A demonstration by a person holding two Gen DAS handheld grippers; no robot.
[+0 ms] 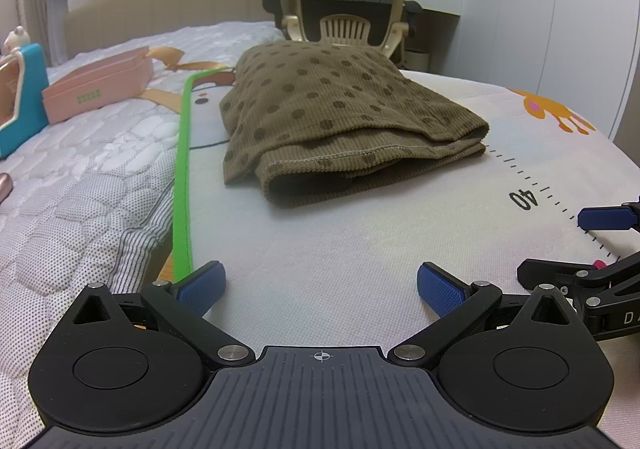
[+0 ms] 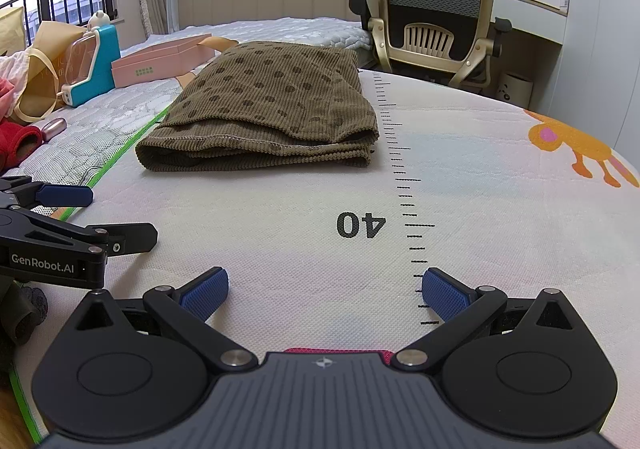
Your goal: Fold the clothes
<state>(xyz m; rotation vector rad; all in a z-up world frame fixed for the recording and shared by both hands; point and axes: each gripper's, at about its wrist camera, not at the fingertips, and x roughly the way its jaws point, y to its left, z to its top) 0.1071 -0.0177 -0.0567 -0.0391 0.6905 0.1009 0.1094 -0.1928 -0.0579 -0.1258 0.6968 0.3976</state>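
Nearest the cameras, low over the white mat (image 2: 304, 185), the 2 grippers sit side by side; the left gripper (image 1: 321, 285) has its blue pads spread wide with nothing between them, and the right gripper (image 2: 325, 289) is spread just as wide and equally empty; a strip of pink fabric (image 2: 336, 350) peeks out just under the right gripper's body; between the right gripper's pads and the garment the mat shows a printed "40" (image 2: 361, 225) beside a ruler scale (image 2: 404, 169) running away from the viewer; further on, well apart from both grippers, the brown dotted garment (image 1: 340, 117) lies folded into a flat stack on the mat, its hemmed edges facing the grippers, its left side near the mat's green border (image 1: 183, 185) and its right side just beside the ruler marks; an orange cartoon print (image 2: 576, 145) sits off to the right; beyond the mat, on the quilted bed (image 1: 80, 169), rest a pink box (image 1: 96, 87) and a teal toy (image 1: 24, 97); behind the garment stands an office chair (image 2: 432, 9)
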